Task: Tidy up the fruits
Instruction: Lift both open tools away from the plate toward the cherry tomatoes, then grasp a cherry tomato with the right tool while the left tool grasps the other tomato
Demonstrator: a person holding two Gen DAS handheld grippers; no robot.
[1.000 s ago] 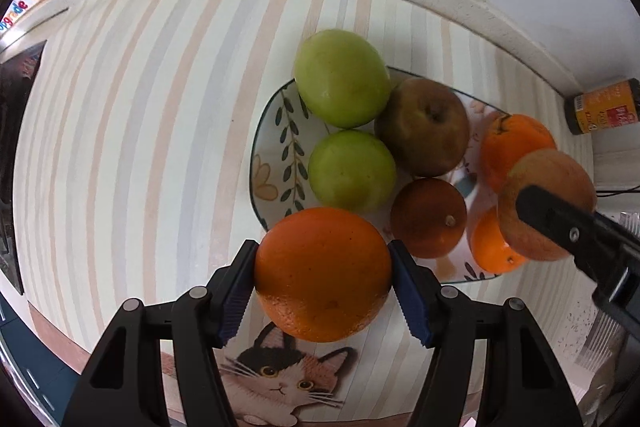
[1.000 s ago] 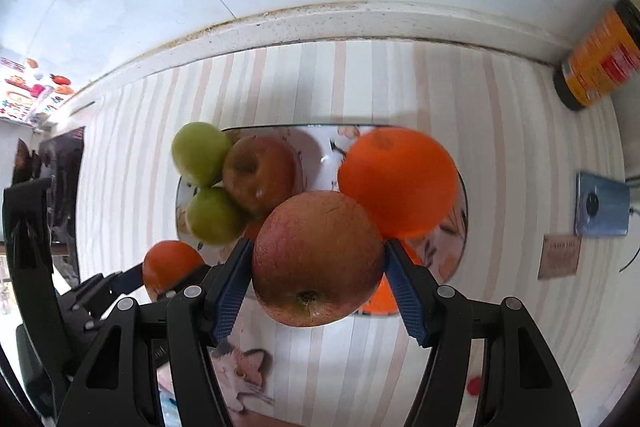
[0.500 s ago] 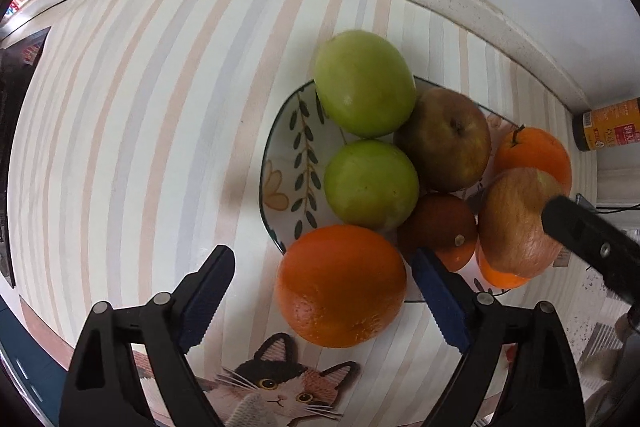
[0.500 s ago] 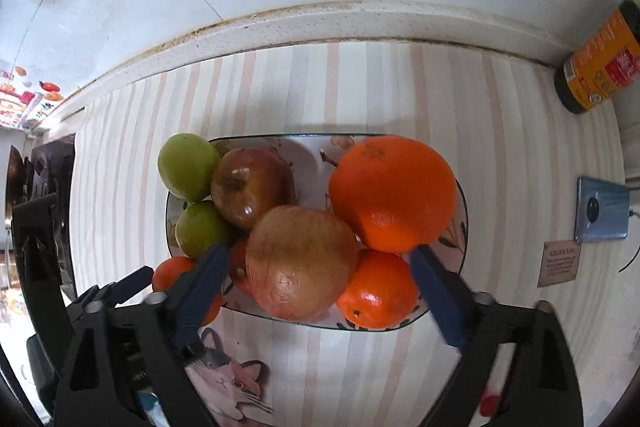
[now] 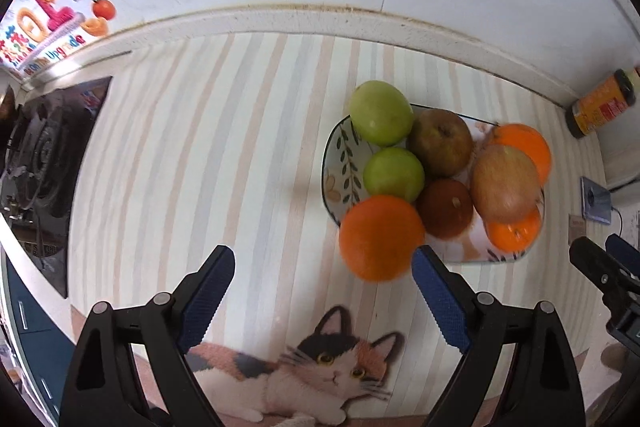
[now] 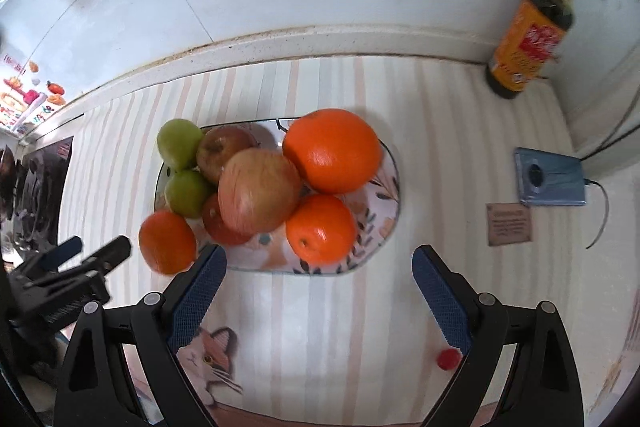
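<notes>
Both tools stand with their jaws spread wide and hold nothing: the left gripper [image 5: 322, 283] hangs over the striped mat [image 5: 224, 155] near the plate's left edge, and the right gripper [image 6: 318, 281] sits just near of the plate's front rim. The patterned plate [image 6: 390, 187] carries the fruit in a crowded heap. Two green apples [image 5: 382, 113] lie at its far left, a brownish apple [image 5: 440, 143] beside them, and a reddish apple [image 6: 260, 191] is piled on top in the middle. A big orange [image 6: 332, 149] sits at the far right of the pile, a smaller orange [image 6: 320, 229] at the near right, and a dark red-brown fruit [image 5: 444, 209] low in the centre. Another orange [image 5: 380, 237] perches at the plate's near left rim, partly over the edge, just beyond the left gripper's right finger [image 5: 438, 297]. Around the plate, a sauce bottle [image 6: 530, 39] stands in the far right corner against the wall, a blue phone [image 6: 550, 183] with a cable lies to the right, and a small brown card [image 6: 509, 225] lies near it. A small red thing [image 6: 448, 359] rests on the mat by the right gripper's right finger. A cat picture [image 5: 320, 375] marks the mat's near edge, and a black stove [image 5: 48, 163] lies to the left.
</notes>
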